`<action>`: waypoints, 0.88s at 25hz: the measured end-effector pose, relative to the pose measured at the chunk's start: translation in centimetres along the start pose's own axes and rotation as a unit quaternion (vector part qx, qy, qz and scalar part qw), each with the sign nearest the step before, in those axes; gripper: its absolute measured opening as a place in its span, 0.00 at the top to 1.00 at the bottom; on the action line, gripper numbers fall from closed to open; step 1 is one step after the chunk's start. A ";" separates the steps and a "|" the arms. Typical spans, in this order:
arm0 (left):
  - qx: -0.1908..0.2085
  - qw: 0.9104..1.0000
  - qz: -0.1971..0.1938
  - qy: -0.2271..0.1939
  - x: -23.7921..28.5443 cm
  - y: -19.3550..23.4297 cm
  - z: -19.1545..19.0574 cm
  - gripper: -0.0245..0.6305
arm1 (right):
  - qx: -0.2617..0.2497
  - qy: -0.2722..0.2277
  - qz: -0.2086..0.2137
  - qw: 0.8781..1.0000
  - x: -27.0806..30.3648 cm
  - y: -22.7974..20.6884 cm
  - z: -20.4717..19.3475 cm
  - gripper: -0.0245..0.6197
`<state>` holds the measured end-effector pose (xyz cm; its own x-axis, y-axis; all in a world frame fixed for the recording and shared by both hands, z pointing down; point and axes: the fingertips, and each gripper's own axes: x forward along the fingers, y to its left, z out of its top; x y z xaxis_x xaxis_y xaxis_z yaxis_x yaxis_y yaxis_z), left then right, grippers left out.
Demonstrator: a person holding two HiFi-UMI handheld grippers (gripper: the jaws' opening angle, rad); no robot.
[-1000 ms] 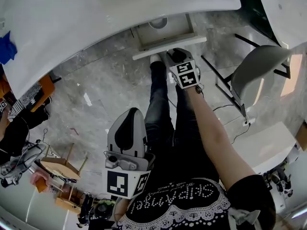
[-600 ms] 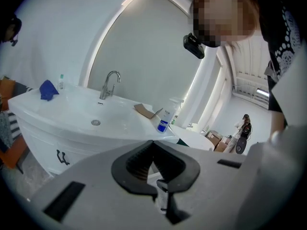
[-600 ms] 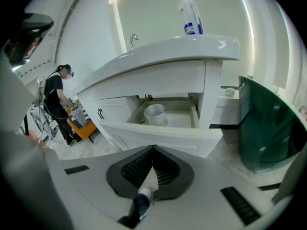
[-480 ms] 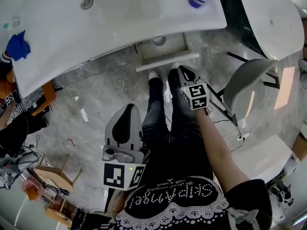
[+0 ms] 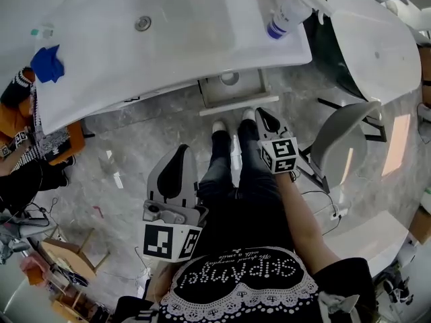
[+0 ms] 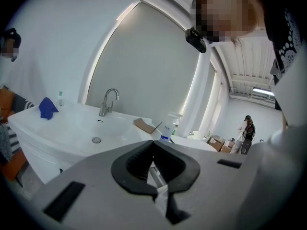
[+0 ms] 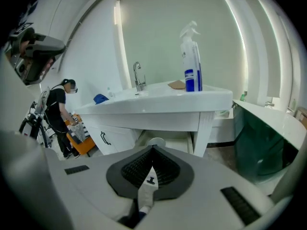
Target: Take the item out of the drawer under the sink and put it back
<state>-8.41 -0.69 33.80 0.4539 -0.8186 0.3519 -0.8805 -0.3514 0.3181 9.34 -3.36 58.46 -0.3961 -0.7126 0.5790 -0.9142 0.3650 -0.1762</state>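
Note:
The drawer (image 5: 250,86) under the white sink (image 5: 168,39) stands pulled out, and a round white item (image 5: 229,78) lies inside it. In the right gripper view the same drawer (image 7: 180,139) and item (image 7: 156,142) show just past the jaws. My right gripper (image 5: 261,115) hovers just short of the drawer's front, above the person's feet, shut with nothing between its pads (image 7: 152,150). My left gripper (image 5: 182,152) is held back over the floor to the left of the person's legs, aimed over the sink top; its jaws (image 6: 153,145) are shut and empty.
A spray bottle (image 5: 286,13), a blue cloth (image 5: 48,62) and a faucet (image 7: 137,75) are on the sink top. A grey chair (image 5: 343,130) stands at the right, beside a white fixture (image 5: 377,39). Another person (image 7: 60,114) and clutter are on the left.
The head view has tilted, so more of the sink top and the spray bottle show. My right gripper has drawn back a little from the drawer front. The left gripper has hardly moved.

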 end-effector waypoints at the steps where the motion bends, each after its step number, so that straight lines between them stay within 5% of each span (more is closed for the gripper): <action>1: 0.002 1.000 0.001 -0.003 -0.2 0.1 0.3 0.96 | 0.000 -0.007 0.001 1.000 -0.3 0.2 0.6 0.94; 22: 0.039 0.994 0.007 -0.100 -2.7 1.4 7.3 0.96 | -0.035 -0.166 0.003 0.986 -7.9 3.1 14.8 0.94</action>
<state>-11.87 -2.32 26.88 0.4124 -0.8947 0.1718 -0.8979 -0.3672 0.2428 8.32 -5.47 41.59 -0.4188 -0.8625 0.2841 -0.9080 0.4021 -0.1178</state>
